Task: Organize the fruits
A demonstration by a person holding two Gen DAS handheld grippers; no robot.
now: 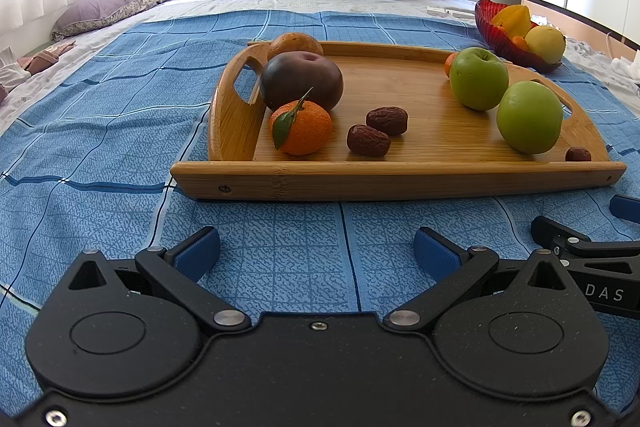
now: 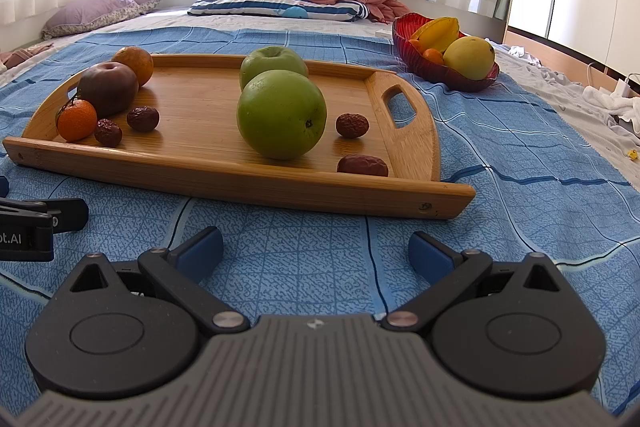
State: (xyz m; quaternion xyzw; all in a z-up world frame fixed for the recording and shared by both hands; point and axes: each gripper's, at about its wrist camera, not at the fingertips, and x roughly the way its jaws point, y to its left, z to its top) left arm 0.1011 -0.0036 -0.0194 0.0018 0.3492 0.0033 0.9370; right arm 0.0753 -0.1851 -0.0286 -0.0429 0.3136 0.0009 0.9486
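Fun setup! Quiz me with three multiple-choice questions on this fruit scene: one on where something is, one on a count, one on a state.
1. Where is the red bowl?
A. on the wooden tray
B. on the bed beyond the tray
C. between the claws

2. How many green apples lie on the wooden tray?
A. one
B. two
C. four

3. The right gripper is:
A. open, empty
B. shut on a date
C. holding an apple

Answers:
1 B, it stands off the tray's far right corner.
2 B, near green apple and far green apple.
3 A, only cloth shows between its fingers.

My left gripper sits low in the frame, blue fingers spread wide and holding nothing. My right gripper is likewise spread and bare at bottom centre.
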